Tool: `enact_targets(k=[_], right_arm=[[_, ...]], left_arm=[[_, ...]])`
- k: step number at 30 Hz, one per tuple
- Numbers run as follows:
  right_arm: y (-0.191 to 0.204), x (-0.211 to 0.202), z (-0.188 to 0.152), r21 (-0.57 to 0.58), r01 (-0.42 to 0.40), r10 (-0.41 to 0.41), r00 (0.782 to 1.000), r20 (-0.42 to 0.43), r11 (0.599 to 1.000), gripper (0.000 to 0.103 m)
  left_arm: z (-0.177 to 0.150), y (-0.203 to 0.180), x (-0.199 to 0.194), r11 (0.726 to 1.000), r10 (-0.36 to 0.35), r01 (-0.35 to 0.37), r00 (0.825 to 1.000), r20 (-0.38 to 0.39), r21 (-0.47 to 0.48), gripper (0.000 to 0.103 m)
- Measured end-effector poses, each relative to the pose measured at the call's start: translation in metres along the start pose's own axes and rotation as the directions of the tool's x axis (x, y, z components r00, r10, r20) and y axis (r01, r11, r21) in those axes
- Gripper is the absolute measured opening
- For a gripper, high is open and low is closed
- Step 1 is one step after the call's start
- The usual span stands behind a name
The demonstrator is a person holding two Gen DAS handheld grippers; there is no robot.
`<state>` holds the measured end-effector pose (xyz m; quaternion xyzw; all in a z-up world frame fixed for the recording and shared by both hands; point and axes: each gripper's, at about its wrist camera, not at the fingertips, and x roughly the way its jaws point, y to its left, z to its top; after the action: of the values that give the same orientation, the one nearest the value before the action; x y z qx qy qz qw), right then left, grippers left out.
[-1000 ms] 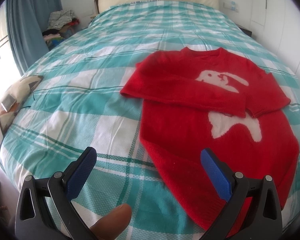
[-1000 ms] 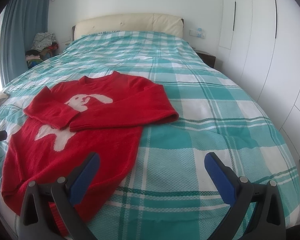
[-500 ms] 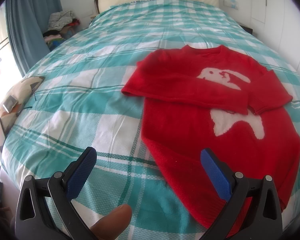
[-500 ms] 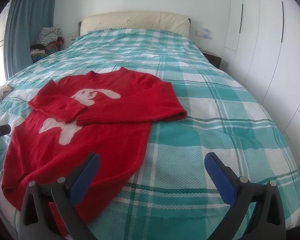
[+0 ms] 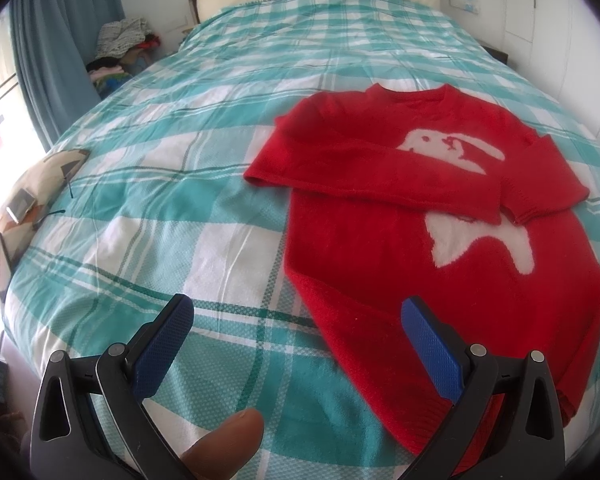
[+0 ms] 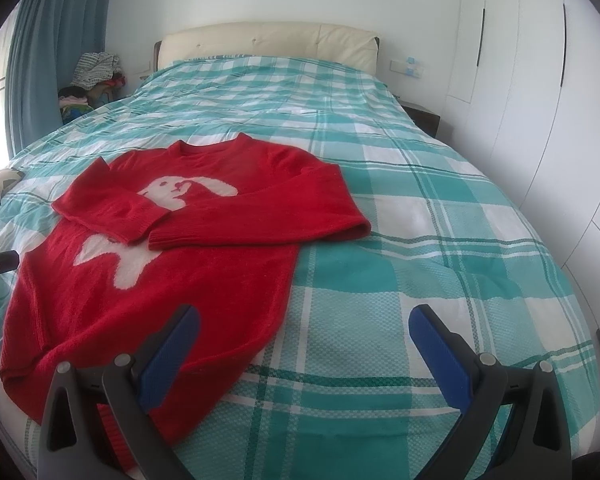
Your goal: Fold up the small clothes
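A small red sweater (image 5: pixel 380 248) with a white rabbit on its front lies flat on the plaid bed, both sleeves folded across the chest. It also shows in the right wrist view (image 6: pixel 172 264). My left gripper (image 5: pixel 296 340) is open and empty, above the bed near the sweater's lower left hem. My right gripper (image 6: pixel 304 344) is open and empty, above the sweater's lower right hem and the bedspread beside it.
The bed (image 6: pixel 440 248) has a teal and white plaid cover and a cream headboard (image 6: pixel 268 40). A patterned cushion (image 5: pixel 32 200) lies at the bed's left edge. Piled clothes (image 6: pixel 92 76) sit by the blue curtain. White wardrobes (image 6: pixel 540 100) stand at the right.
Both grippers have drifted a little closer to the sweater's lower hem; the right view has shifted leftward over it. Both stay open. The sweater has not moved.
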<state>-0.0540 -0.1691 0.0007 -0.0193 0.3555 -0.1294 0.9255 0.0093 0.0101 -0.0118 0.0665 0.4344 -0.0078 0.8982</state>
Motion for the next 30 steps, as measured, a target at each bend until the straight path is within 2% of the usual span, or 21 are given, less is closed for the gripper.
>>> enact_targets(k=[5,13,18,26,30], right_arm=[[-0.003,0.004,-0.001,-0.015,0.049,-0.049,0.998,-0.025,0.999,0.103],[-0.008,0.01,-0.003,-0.019,0.091,-0.092,0.993,-0.07,0.996,0.103],[-0.008,0.012,-0.004,-0.03,0.103,-0.105,0.991,-0.08,0.994,0.103],[-0.008,0.012,-0.005,-0.018,0.083,-0.084,0.992,-0.091,0.996,0.103],[-0.007,0.011,-0.005,-0.016,0.069,-0.07,0.993,-0.096,0.997,0.103]], left_arm=[[-0.002,-0.003,0.003,1.0,0.004,-0.004,1.0,-0.015,0.007,0.103],[-0.01,-0.02,0.001,0.998,-0.05,0.051,0.998,-0.027,0.04,0.103],[-0.013,-0.031,0.002,0.996,-0.054,0.057,0.998,-0.037,0.07,0.103],[-0.03,-0.043,0.016,0.994,-0.071,0.081,0.988,-0.135,0.077,0.103],[-0.042,-0.048,0.023,0.993,-0.042,0.06,0.985,-0.17,0.103,0.103]])
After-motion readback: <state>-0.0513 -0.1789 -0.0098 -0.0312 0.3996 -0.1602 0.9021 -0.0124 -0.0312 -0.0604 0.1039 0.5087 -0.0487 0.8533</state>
